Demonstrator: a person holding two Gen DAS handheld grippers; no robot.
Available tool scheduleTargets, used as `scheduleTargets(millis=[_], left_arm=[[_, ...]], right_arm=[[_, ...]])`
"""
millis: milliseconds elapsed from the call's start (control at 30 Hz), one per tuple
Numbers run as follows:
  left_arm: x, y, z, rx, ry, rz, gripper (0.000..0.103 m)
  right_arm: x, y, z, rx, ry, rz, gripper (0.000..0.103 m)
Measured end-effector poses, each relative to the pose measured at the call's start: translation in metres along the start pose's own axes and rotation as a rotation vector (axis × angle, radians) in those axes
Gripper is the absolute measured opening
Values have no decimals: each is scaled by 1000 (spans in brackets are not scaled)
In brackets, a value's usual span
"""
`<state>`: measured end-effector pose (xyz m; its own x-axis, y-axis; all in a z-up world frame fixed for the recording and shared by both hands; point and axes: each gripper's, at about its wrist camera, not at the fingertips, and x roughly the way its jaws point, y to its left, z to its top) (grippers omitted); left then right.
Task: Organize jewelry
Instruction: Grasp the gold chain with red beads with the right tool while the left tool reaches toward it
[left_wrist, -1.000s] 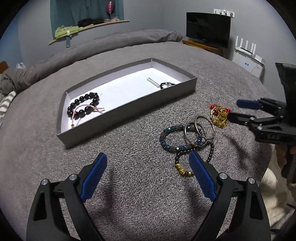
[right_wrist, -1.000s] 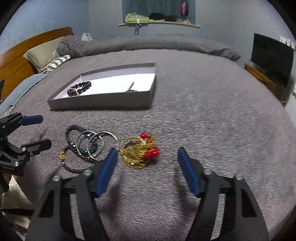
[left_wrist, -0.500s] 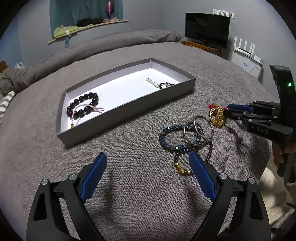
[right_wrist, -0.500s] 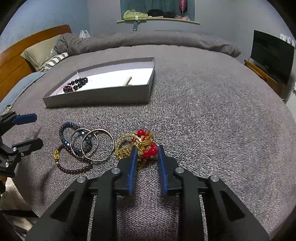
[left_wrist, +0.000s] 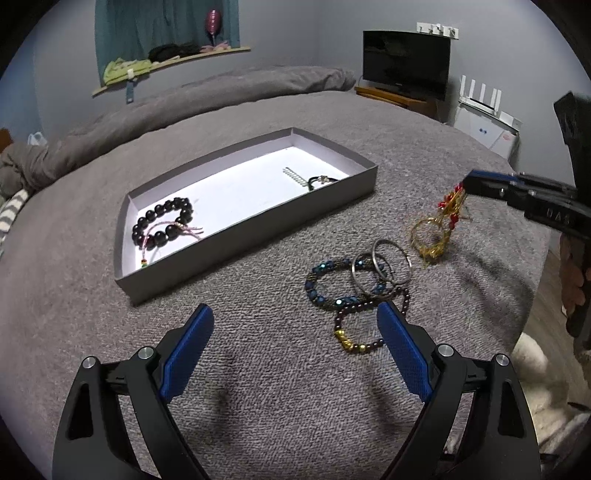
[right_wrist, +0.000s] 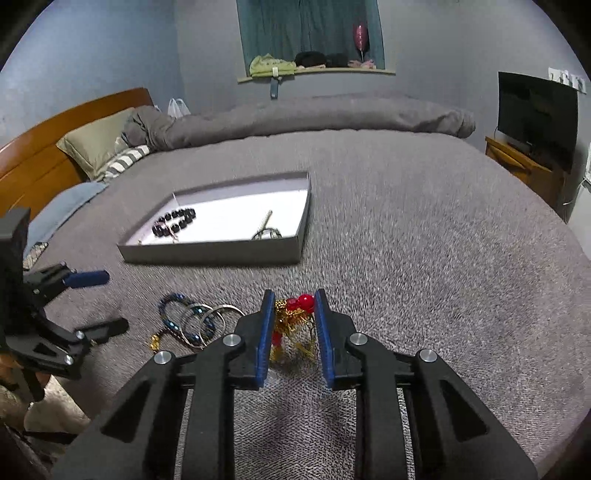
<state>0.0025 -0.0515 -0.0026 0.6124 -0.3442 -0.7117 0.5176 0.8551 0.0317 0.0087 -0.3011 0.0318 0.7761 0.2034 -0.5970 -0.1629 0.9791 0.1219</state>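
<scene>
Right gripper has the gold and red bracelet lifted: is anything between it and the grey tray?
Nothing visible blocks it. The right gripper holds the gold chain bracelet with red beads above bare grey blanket, and the open grey cardboard tray lies ahead. The other bracelets lie off to the left.

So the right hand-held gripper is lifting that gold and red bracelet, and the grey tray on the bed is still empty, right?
Not empty: the left wrist view shows the tray already holding a black bead bracelet. The right hand-held gripper does hold the gold and red bracelet.
</scene>
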Motion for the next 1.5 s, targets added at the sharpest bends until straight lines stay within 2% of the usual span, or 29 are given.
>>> scheduleTargets(millis=[300, 600, 667, 733, 800, 1067, 1133, 1200, 1300, 1400, 1500], left_arm=[[-6, -13, 5, 30, -17, -35, 92], [-7, -23, 4, 57, -11, -61, 92], [-3, -28, 5, 65, 0, -91, 91], [0, -34, 7, 74, 7, -121, 86], [6, -42, 10, 90, 27, -167, 71], [21, -67, 21, 140, 48, -238, 65], [27, -71, 21, 131, 70, -276, 55], [36, -78, 20, 140, 99, -308, 41], [44, -89, 20, 155, 130, -336, 28], [55, -98, 22, 146, 155, -361, 24], [67, -101, 23, 145, 189, -327, 24]], right_arm=[[-24, -2, 14, 16, -46, 43, 21], [-10, 7, -13, -39, 83, 93, 21], [-9, 10, -24, -42, 120, 121, 21], [-8, 13, -34, -51, 150, 146, 21], [-8, 15, -42, -57, 174, 164, 21], [-8, 3, -62, -16, 229, 164, 21], [-9, -1, -64, -11, 234, 153, 21], [-9, -6, -66, -2, 243, 144, 21], [-8, -12, -70, 13, 256, 139, 21], [-8, -12, -73, 7, 262, 143, 21], [-8, -9, -75, -5, 267, 146, 21]])
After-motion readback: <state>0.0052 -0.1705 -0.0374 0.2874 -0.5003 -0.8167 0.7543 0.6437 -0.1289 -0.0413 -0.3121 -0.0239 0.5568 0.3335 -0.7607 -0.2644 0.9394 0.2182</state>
